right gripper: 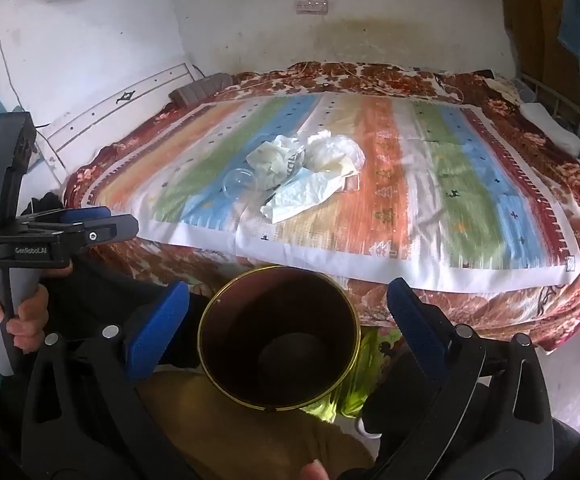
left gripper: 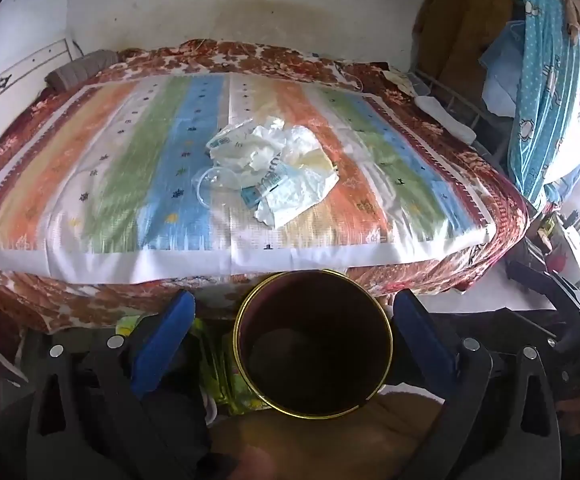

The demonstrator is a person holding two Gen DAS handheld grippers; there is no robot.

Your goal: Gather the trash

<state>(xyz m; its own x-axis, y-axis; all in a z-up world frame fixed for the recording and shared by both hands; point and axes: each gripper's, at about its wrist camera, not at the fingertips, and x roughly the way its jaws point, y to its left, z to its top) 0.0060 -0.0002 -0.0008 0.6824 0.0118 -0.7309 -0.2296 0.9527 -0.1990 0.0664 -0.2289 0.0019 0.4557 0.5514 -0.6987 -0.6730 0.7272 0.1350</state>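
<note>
A pile of crumpled white wrappers and plastic bags (left gripper: 279, 168) lies mid-bed on a striped cloth; it also shows in the right wrist view (right gripper: 310, 172). A clear plastic cup (left gripper: 215, 186) lies on its side at the pile's left, also seen from the right wrist (right gripper: 239, 182). A dark round bin with a gold rim (left gripper: 314, 340) stands below the bed's near edge, also in the right wrist view (right gripper: 279, 338). My left gripper (left gripper: 294, 332) is open, its blue pads either side of the bin. My right gripper (right gripper: 287, 320) is open likewise. The left gripper (right gripper: 89, 224) also shows at the right view's left.
The striped cloth (left gripper: 129, 184) covers a red floral blanket (left gripper: 49, 304). A metal rack (left gripper: 462, 108) with hanging blue fabric (left gripper: 550, 92) stands at the right. A white headboard (right gripper: 129, 104) is at the left. Green-yellow packaging (right gripper: 366, 364) lies on the floor by the bin.
</note>
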